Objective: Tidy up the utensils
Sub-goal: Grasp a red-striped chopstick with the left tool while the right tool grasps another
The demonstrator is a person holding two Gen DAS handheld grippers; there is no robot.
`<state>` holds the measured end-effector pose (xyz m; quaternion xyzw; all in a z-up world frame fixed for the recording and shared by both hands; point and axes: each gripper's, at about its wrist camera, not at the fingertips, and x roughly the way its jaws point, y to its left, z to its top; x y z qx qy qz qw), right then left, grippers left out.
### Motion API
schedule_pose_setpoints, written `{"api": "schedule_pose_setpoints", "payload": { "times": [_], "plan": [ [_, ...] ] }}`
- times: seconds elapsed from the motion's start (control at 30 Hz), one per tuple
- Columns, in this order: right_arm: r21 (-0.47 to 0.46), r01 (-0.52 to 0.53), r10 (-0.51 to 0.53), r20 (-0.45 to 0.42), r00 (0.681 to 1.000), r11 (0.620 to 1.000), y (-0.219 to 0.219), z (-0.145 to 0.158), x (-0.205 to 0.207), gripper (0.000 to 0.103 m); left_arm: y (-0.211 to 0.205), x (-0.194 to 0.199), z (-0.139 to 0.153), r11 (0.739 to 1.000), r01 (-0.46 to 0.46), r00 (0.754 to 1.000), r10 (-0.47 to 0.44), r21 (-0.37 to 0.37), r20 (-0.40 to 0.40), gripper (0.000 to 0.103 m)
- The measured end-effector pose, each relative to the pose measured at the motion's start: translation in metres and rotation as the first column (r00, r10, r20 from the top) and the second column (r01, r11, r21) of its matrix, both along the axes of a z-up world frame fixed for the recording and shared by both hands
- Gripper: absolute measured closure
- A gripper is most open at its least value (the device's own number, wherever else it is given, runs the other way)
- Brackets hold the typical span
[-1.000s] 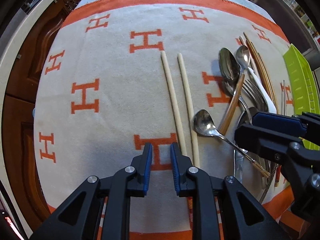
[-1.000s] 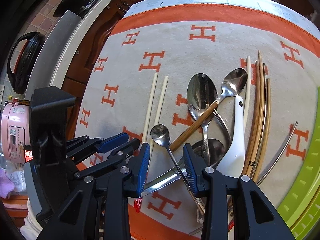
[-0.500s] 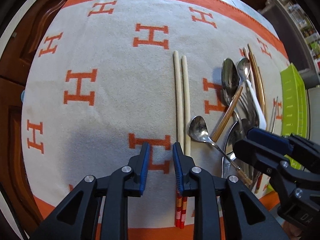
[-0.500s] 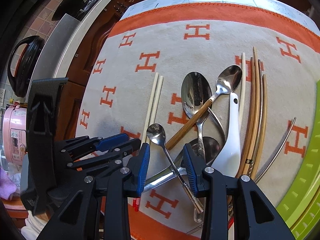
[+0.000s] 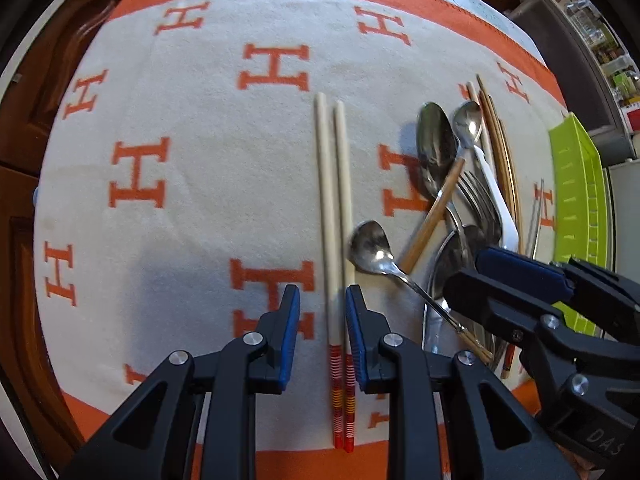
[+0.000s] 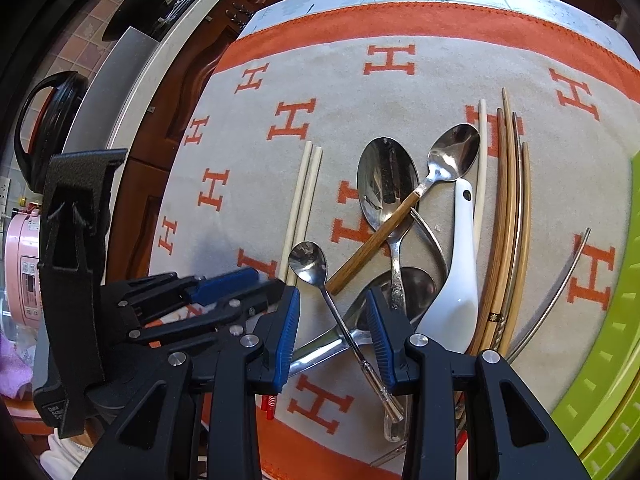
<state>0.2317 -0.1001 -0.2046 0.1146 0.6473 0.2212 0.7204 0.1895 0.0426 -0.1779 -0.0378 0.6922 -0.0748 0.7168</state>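
A pair of pale chopsticks [image 5: 334, 208] with red-striped ends lies side by side on the beige cloth with orange H letters [image 5: 200, 220]. My left gripper [image 5: 322, 320] points straight down over their striped ends. It is open, with the pair between its jaws nearer the right pad. To the right is a pile of utensils: a small steel spoon [image 6: 308, 258], a large spoon [image 6: 386, 180], a wooden-handled spoon [image 6: 452, 152] and a white ceramic spoon [image 6: 460, 264]. My right gripper [image 6: 332, 320] hangs open over the small spoon's handle and grips nothing.
Brown chopsticks [image 6: 508, 220] and a thin metal chopstick [image 6: 560, 292] lie right of the pile. A green tray [image 6: 612, 360] borders the cloth at the right. A pink cooker [image 6: 24, 264] and a black lid [image 6: 48, 128] stand off the table at the left.
The two pale chopsticks, spread apart before, now lie together and parallel. My left gripper has shifted right, so the pair sits between its jaws, which are slightly wider. The right gripper has not moved.
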Motion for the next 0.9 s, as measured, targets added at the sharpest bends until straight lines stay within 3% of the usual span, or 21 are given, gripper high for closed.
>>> {"api": "schedule_pose_setpoints", "payload": {
  "times": [0.1,0.3,0.43,0.47,0.5,0.53,0.9],
  "plan": [
    [0.000,0.010,-0.010,0.000,1.000,1.000,-0.002,0.001,0.000,0.067,-0.001,-0.002,0.002,0.999,0.010,1.000,-0.011,0.032,0.027,0.079],
    [-0.002,0.003,-0.003,-0.001,1.000,1.000,0.000,0.002,-0.002,0.067,0.005,-0.007,0.000,1.000,0.006,0.999,-0.007,0.020,0.031,0.081],
    [0.001,-0.002,0.002,-0.011,1.000,1.000,0.005,0.000,-0.003,0.067,-0.007,-0.013,-0.001,0.995,0.043,0.996,-0.050,0.087,0.074,0.081],
    [0.001,-0.003,0.003,-0.016,1.000,1.000,0.006,-0.001,-0.003,0.067,-0.014,-0.017,-0.002,0.990,0.070,0.992,-0.082,0.125,0.094,0.083],
    [0.001,-0.004,0.004,-0.022,1.000,1.000,0.008,-0.002,-0.003,0.067,-0.018,-0.020,-0.003,0.986,0.080,0.989,-0.096,0.143,0.109,0.093],
    [0.002,-0.006,0.006,-0.029,1.000,1.000,0.011,-0.004,-0.003,0.067,-0.017,-0.023,-0.002,0.988,0.076,0.989,-0.092,0.135,0.117,0.100],
    [-0.016,-0.052,0.051,-0.079,0.996,0.999,0.056,-0.014,-0.006,0.067,0.068,-0.054,0.009,0.991,-0.114,0.983,0.103,0.068,0.152,0.100]
  ]
}}
